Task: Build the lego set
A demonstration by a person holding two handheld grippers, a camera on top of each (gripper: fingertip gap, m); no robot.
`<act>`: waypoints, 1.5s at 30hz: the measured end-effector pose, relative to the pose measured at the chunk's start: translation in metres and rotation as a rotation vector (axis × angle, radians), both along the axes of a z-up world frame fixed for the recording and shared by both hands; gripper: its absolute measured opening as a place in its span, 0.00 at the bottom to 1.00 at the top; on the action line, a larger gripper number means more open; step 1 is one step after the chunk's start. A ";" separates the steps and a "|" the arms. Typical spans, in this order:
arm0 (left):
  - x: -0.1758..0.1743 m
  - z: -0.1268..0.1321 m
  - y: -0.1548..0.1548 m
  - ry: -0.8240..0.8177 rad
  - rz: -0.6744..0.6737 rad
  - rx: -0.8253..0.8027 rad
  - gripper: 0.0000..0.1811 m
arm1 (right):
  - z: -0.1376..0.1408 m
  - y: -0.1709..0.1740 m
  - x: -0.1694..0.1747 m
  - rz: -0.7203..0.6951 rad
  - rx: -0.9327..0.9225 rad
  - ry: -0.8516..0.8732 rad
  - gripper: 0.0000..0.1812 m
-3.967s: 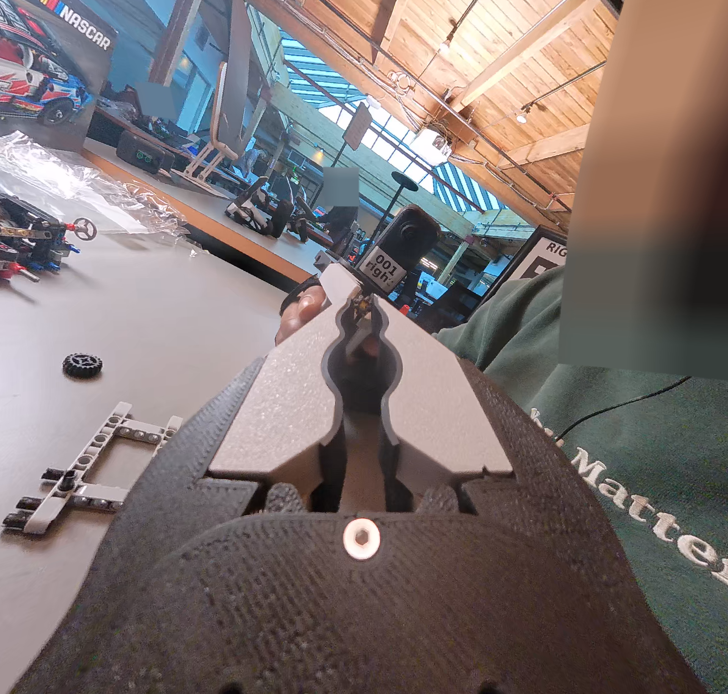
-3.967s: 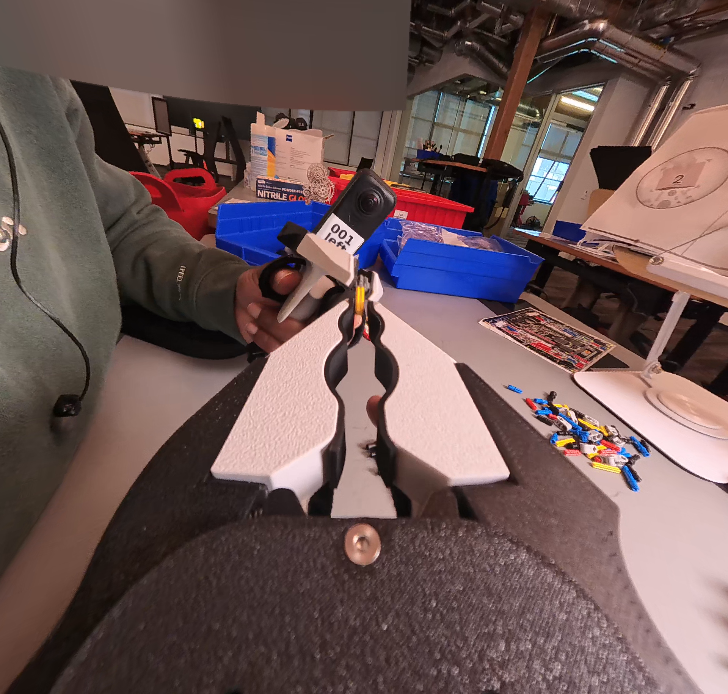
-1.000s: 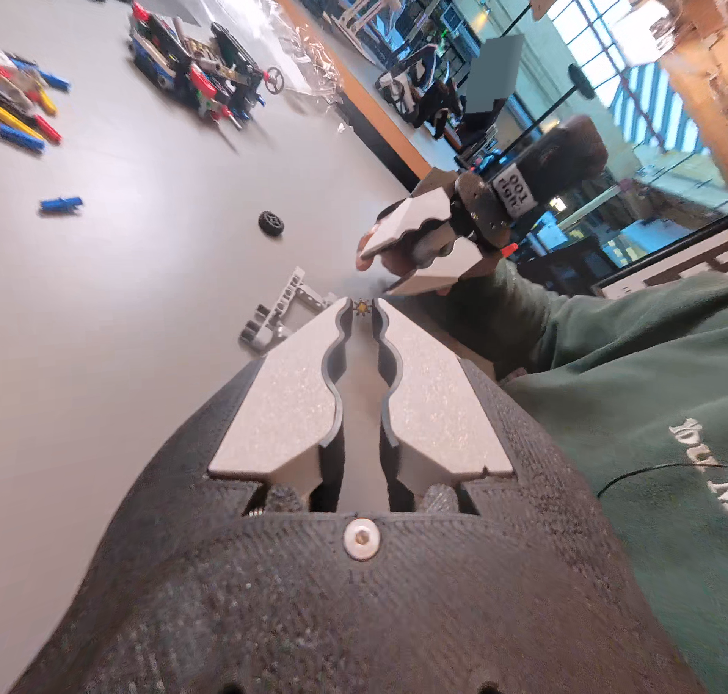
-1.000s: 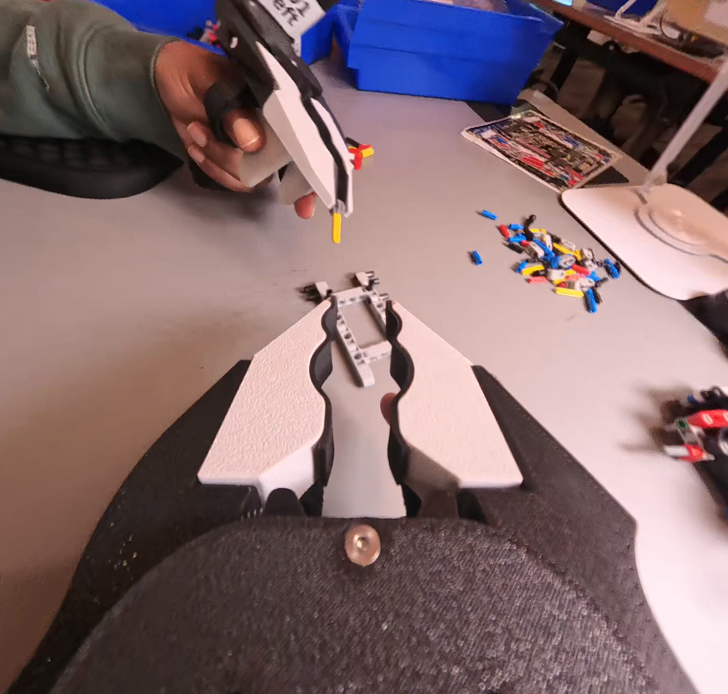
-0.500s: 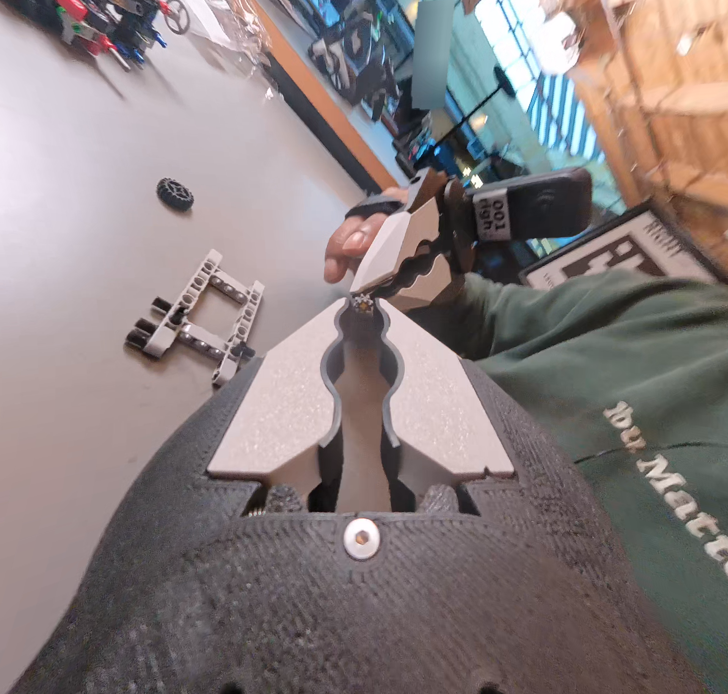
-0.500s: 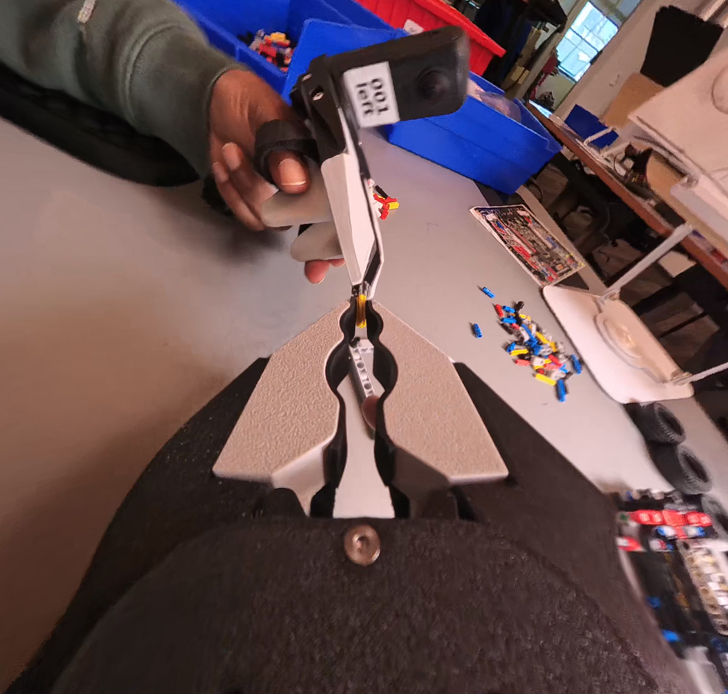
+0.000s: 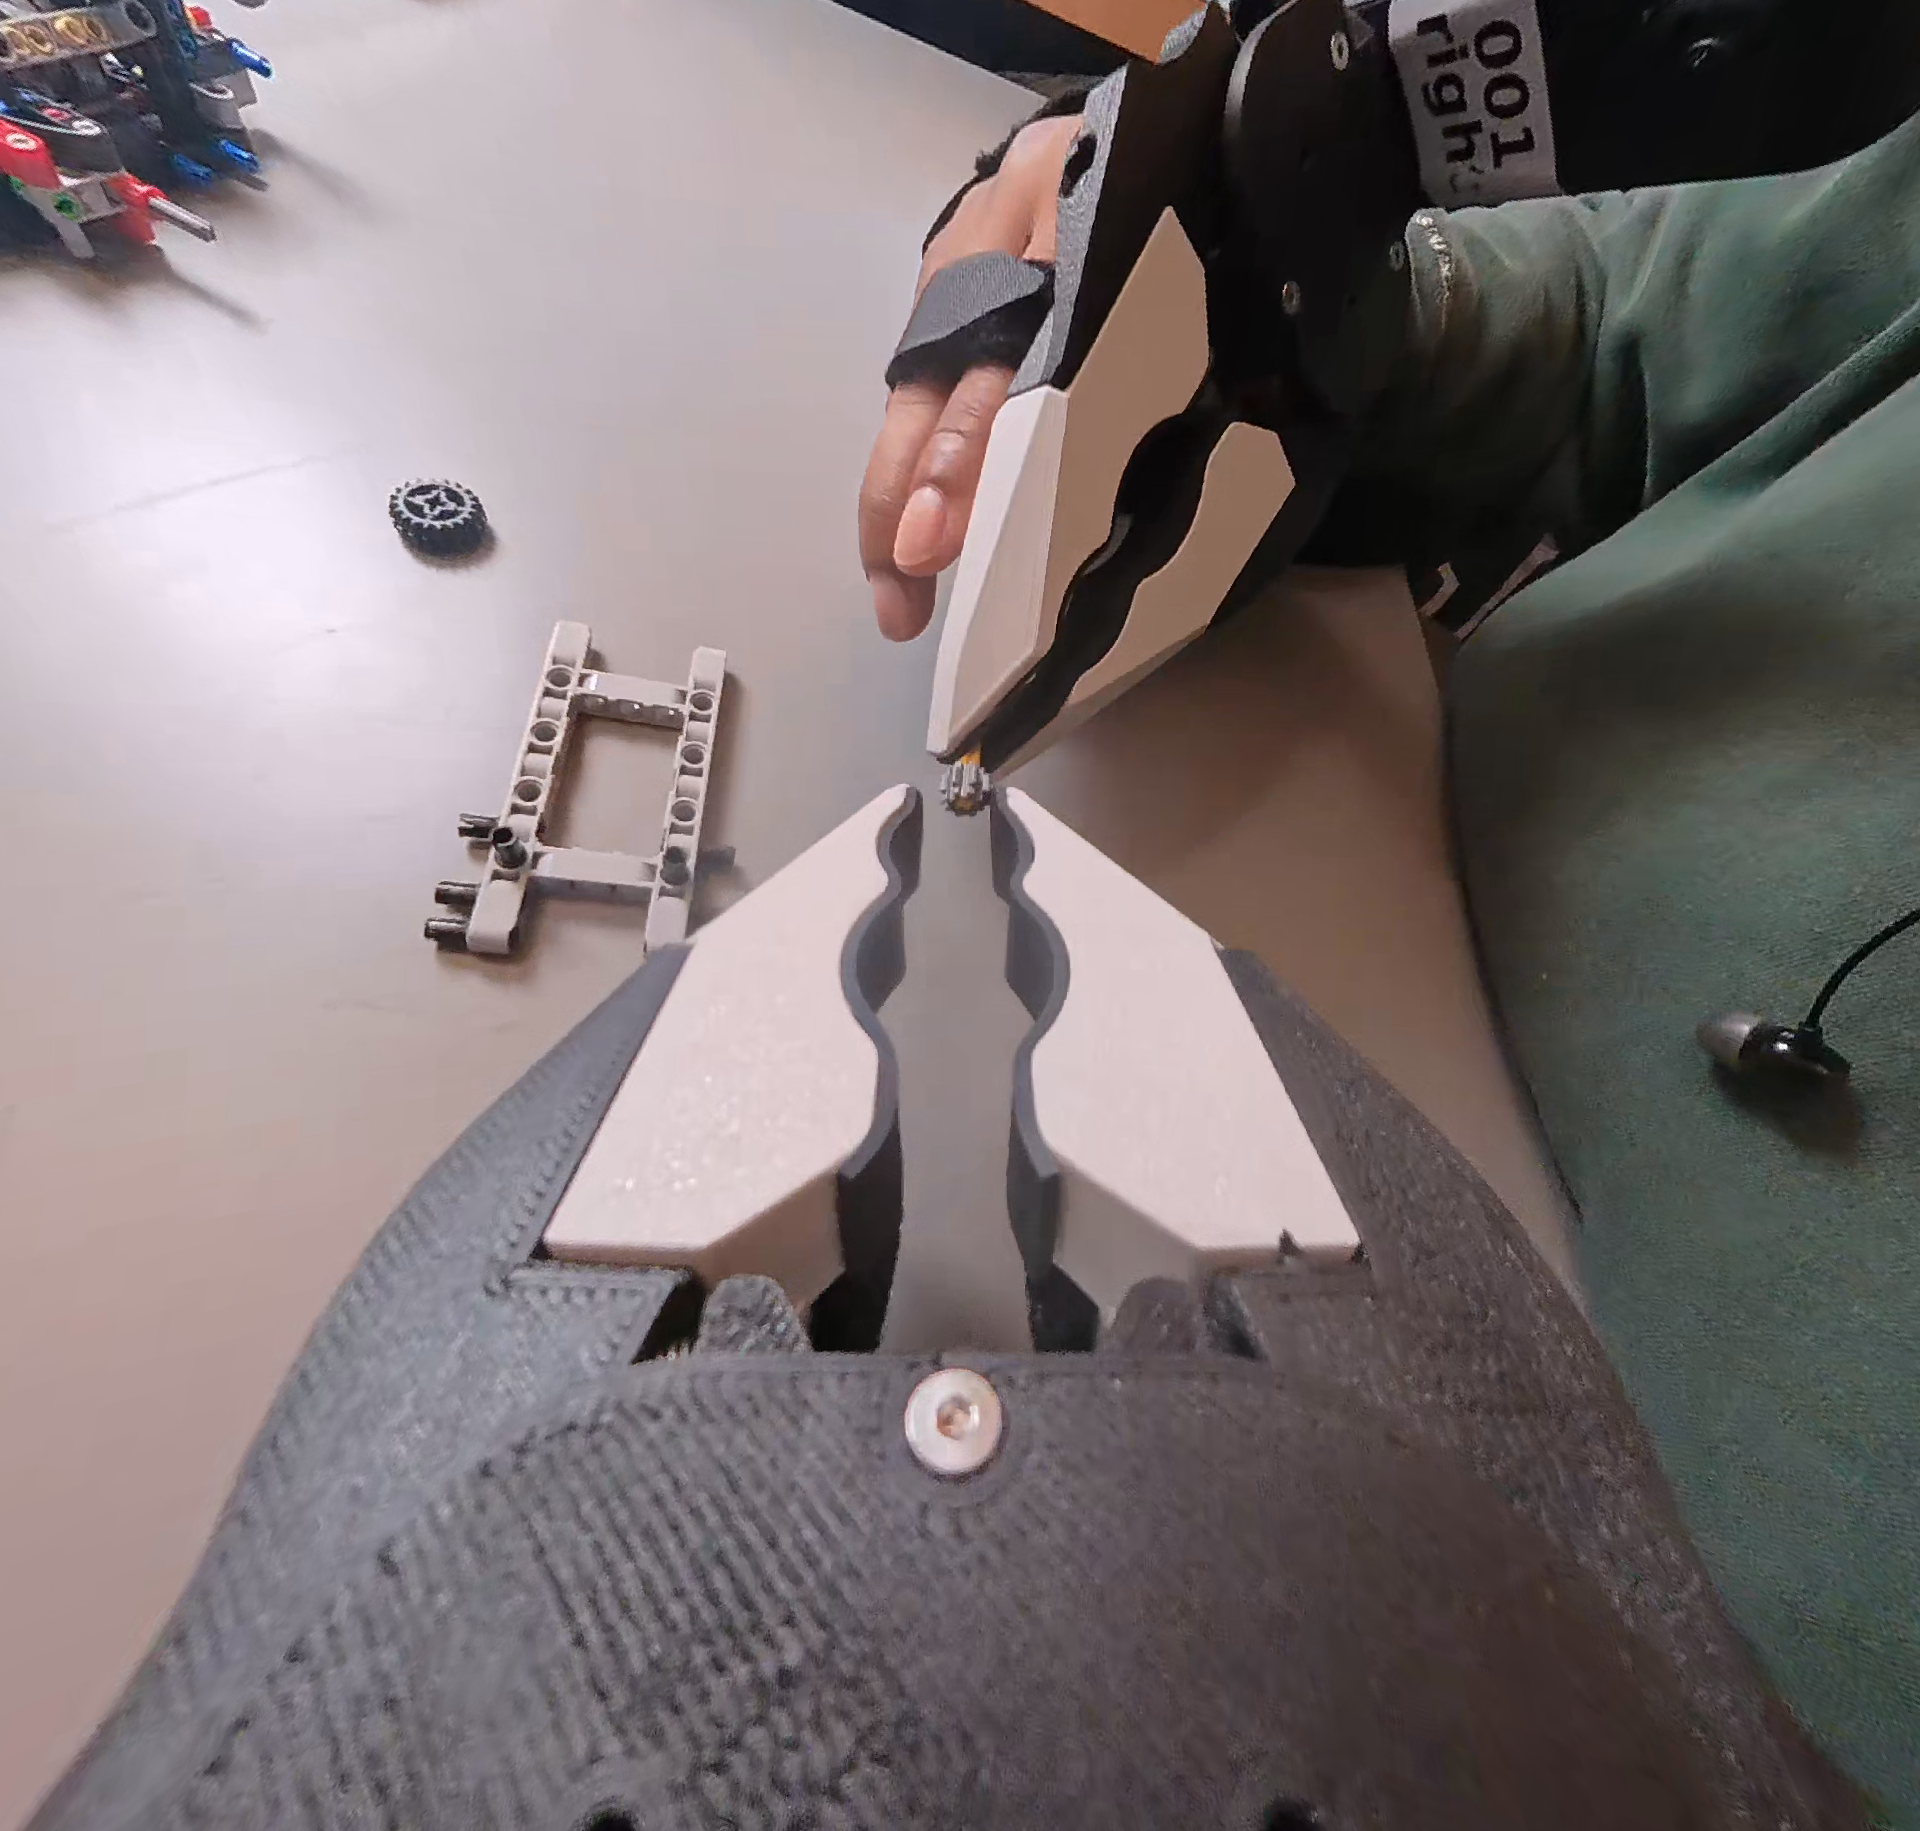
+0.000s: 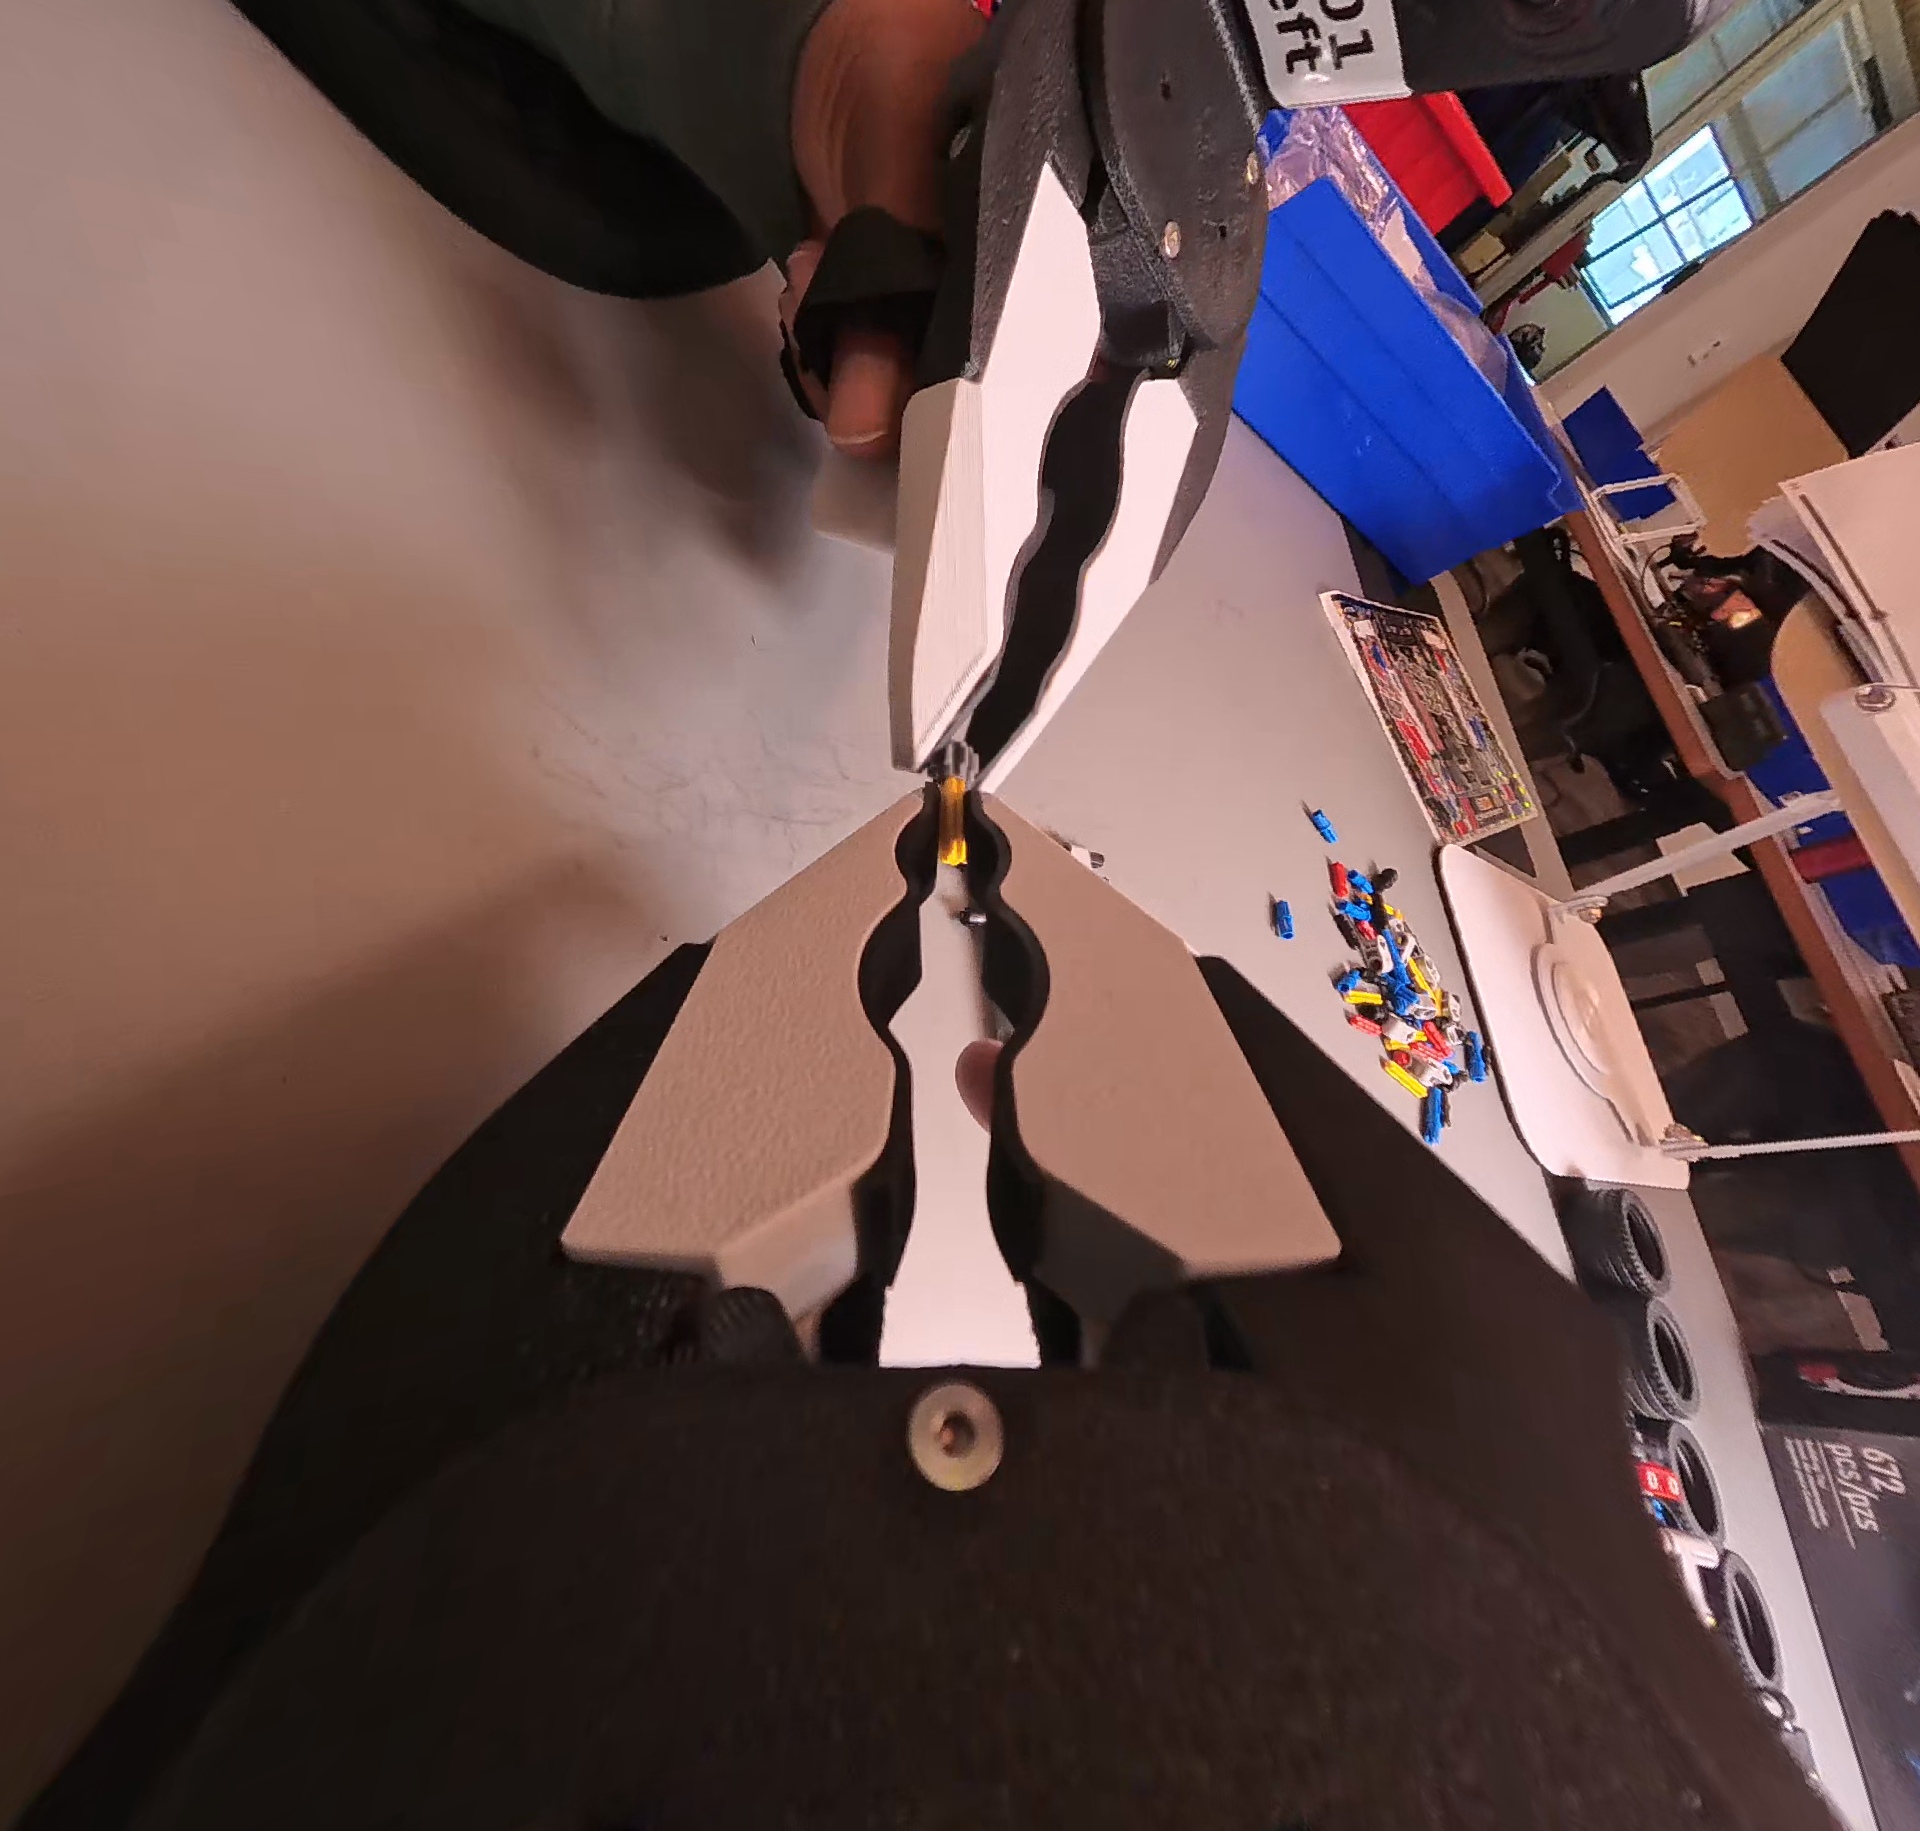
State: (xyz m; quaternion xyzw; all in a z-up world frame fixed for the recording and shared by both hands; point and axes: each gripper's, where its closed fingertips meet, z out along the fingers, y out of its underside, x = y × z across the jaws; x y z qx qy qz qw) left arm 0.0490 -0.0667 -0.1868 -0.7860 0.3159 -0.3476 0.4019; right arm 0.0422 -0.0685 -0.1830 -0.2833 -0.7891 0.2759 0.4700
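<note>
Table: we see a grey table under everything, with the parts spread across it.
Far left: a partly built model in black, red and blue sits at the table's far corner.
Black gear: a toothed black wheel lies flat, alone, between the model and the frame.
Grey frame: the ladder-shaped grey frame with black pins at one end lies flat on the table, just left of our left tool's fingers and touched by neither tool.
Left gripper: the left gripper is parted only a little; we see the small grey gear in the gap at its tips, with a sliver of space on each side, so it does not seem to clamp it.
Right gripper: the right gripper is closed on the yellow axle, which points at the other tool, tip to tip, above the table; the small gear sits on the axle's far end.
Hands: a right hand with a strap over one finger grips the right tool; a green sleeve fills the right side.
Right of the tools: blue bins, an instruction booklet, a pile of loose coloured pieces, a white lamp base and black tyres.
</note>
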 end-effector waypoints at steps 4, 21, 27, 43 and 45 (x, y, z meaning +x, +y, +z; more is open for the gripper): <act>0.001 -0.001 -0.002 0.011 -0.011 -0.001 0.04 | -0.001 0.000 -0.001 0.001 -0.009 0.001 0.02; 0.001 -0.001 -0.010 0.012 -0.052 -0.001 0.00 | 0.002 -0.004 0.000 0.023 -0.063 0.022 0.01; 0.000 0.000 -0.007 -0.011 -0.037 -0.008 0.01 | 0.002 -0.003 0.000 0.020 -0.068 0.022 0.02; -0.004 -0.001 -0.006 0.030 -0.030 0.017 0.03 | -0.004 -0.002 -0.002 0.001 -0.075 0.008 0.02; -0.015 -0.005 0.001 0.091 0.013 0.041 0.03 | -0.009 0.008 -0.001 -0.038 -0.067 -0.020 0.05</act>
